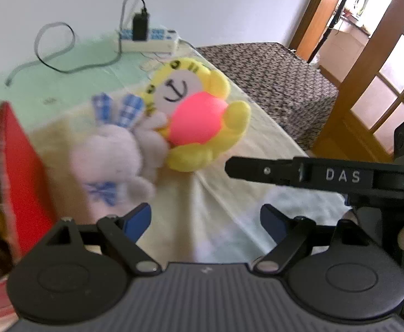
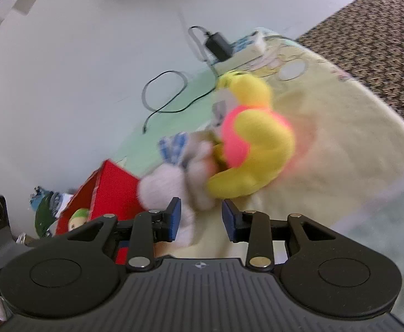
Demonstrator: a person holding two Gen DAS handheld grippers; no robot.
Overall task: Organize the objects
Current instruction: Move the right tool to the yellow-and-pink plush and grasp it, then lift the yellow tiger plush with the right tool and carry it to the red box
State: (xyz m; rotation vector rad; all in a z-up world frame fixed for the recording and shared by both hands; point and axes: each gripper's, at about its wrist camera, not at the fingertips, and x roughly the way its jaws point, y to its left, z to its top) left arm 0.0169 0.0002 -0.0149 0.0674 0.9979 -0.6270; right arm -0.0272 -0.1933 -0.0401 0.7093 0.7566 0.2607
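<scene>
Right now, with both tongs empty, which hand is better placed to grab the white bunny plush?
Probably the right. The right tongs already sit at the white bunny plush, its body reaching between the blue pads. The left tongs are open over bare blanket, with the bunny up-left of them.

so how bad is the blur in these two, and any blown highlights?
Left wrist: toys smeared, the white bunny worse than the yellow plush; gripper body sharp; door panes blown out. Right wrist: heavier smear on both toys, fisheye bends the bed edge; no clipping.
</scene>
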